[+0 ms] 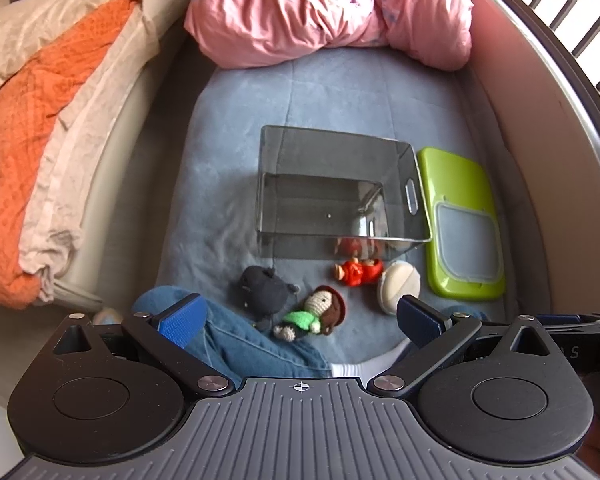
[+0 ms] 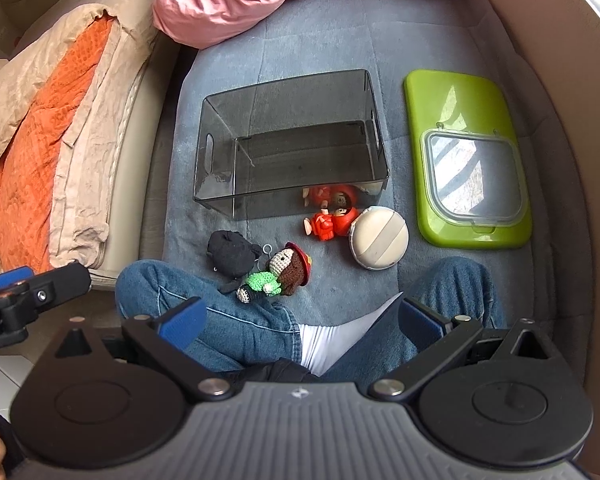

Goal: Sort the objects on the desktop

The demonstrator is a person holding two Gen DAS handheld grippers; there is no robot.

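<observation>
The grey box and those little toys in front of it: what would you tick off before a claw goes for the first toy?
1. Grey box open on top and holding nothing: ok.
2. Left claw open and holding nothing: ok.
3. Right claw open and holding nothing: ok.
4. Crochet doll free to lift: not ok, it lies against the black plush and the person's knee.
5. Red figure free to lift: not ok, it touches the round beige case.
6. Green lid out of the way, beside the box: ok.
</observation>
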